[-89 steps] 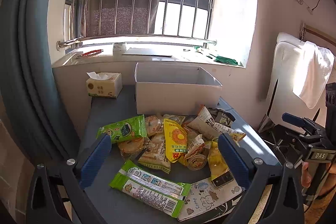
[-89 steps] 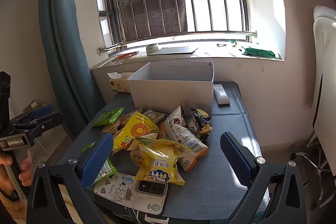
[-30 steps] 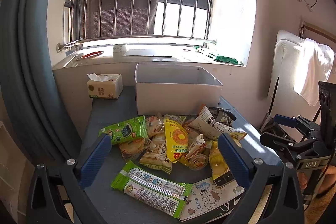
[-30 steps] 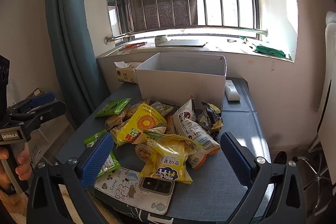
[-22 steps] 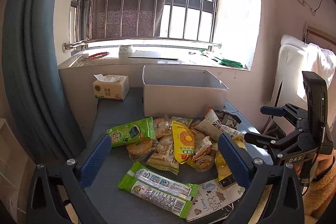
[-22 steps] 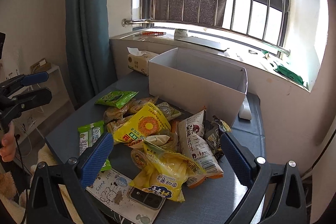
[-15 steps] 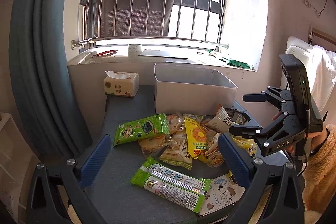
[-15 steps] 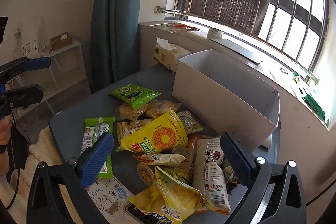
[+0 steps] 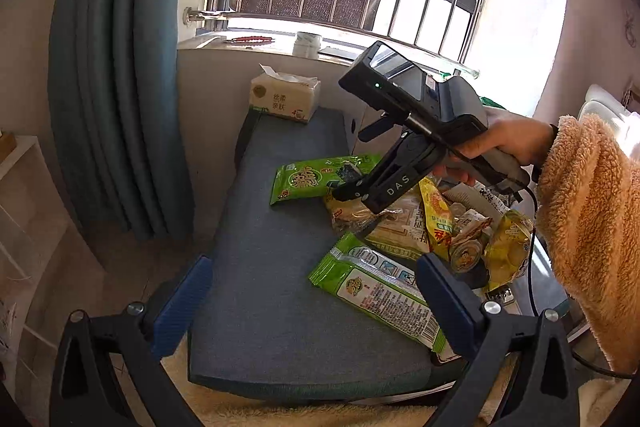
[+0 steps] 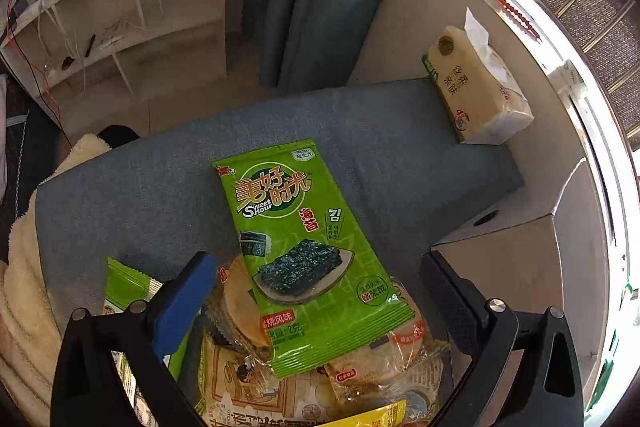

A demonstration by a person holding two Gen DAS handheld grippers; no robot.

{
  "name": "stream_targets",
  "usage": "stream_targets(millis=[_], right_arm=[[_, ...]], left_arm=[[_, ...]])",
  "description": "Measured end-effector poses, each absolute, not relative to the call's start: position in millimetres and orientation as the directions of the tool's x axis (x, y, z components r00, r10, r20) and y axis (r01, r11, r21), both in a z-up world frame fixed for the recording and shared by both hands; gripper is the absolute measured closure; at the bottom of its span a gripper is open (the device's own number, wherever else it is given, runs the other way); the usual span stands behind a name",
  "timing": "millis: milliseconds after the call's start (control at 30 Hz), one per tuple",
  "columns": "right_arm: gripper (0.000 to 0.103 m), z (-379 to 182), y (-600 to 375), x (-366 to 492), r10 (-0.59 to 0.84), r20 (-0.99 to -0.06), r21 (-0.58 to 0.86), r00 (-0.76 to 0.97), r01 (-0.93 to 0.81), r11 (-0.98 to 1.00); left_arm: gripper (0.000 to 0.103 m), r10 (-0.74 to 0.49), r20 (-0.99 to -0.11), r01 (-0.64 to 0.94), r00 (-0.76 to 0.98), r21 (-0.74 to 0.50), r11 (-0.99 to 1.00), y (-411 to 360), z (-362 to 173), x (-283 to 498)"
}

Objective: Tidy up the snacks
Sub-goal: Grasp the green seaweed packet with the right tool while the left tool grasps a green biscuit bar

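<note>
A heap of snack packets lies on the grey-blue table. A green seaweed packet lies on clear-wrapped rice crackers. My right gripper is open and hovers just above it, jaws on either side of its lower half; it also shows from outside in the left wrist view. My left gripper is open and empty above the table's near left, beside a long green packet. The white box stands to the right.
A tissue pack stands at the table's far corner by the windowsill. Yellow packets and a small cup lie at the right. A teal curtain hangs at the left. White shelves stand beyond the table.
My right gripper has swung left and down over the green seaweed packet, tilting downward. My left gripper has pulled back and turned left. Both stay open.
</note>
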State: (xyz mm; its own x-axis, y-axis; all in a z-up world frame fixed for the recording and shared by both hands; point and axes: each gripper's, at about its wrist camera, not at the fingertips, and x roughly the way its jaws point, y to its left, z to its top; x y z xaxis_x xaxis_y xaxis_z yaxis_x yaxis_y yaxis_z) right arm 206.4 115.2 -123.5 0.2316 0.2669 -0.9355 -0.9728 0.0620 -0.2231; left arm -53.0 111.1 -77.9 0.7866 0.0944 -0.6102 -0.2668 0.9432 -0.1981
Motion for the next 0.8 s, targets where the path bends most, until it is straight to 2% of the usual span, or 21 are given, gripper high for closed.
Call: stream_targets(millis=[100, 133, 167, 200, 233, 367, 467, 533, 800], right_arm=[[0.0, -145, 127, 207, 0.213, -0.947, -0.242, 0.242, -0.97, 0.024], [0.004, -150, 130, 209, 0.2, -0.953, -0.227, 0.228, -0.973, 0.03], [0.023, -151, 131, 213, 0.194, -0.962, -0.186, 0.192, -0.981, 0.045], [0.03, -153, 132, 216, 0.186, -0.971, -0.143, 0.153, -0.988, 0.067], [0.032, -152, 130, 218, 0.184, -0.973, -0.123, 0.137, -0.989, 0.088], [0.033, -127, 116, 214, 0.265, -0.95, -0.145, 0.166, -0.985, 0.097], [0.033, -97, 100, 218, 0.324, -0.916, -0.17, 0.236, -0.961, 0.219], [0.033, -73, 81, 218, 0.393, -0.886, -0.128, 0.245, -0.945, 0.301], [0.033, 10, -29, 182, 0.62, -0.68, -0.032, 0.392, -0.86, 0.509]], left_arm=[[0.0, 0.094, -0.621, -0.277, 0.778, -0.205, 0.939, 117, -84, -55], [0.0, 0.092, -0.623, -0.279, 0.777, -0.211, 0.937, 119, -87, -56], [0.0, 0.09, -0.628, -0.285, 0.773, -0.218, 0.933, 121, -90, -56], [0.0, 0.085, -0.635, -0.291, 0.768, -0.227, 0.93, 123, -93, -56], [0.0, 0.078, -0.641, -0.292, 0.764, -0.235, 0.927, 124, -96, -56], [0.0, 0.065, -0.654, -0.293, 0.754, -0.246, 0.924, 125, -104, -55], [0.0, 0.06, -0.668, -0.3, 0.742, -0.25, 0.921, 122, -107, -50], [0.0, 0.052, -0.674, -0.298, 0.737, -0.254, 0.92, 118, -107, -47], [0.0, -0.042, -0.709, -0.279, 0.704, -0.332, 0.901, 88, -115, -14]])
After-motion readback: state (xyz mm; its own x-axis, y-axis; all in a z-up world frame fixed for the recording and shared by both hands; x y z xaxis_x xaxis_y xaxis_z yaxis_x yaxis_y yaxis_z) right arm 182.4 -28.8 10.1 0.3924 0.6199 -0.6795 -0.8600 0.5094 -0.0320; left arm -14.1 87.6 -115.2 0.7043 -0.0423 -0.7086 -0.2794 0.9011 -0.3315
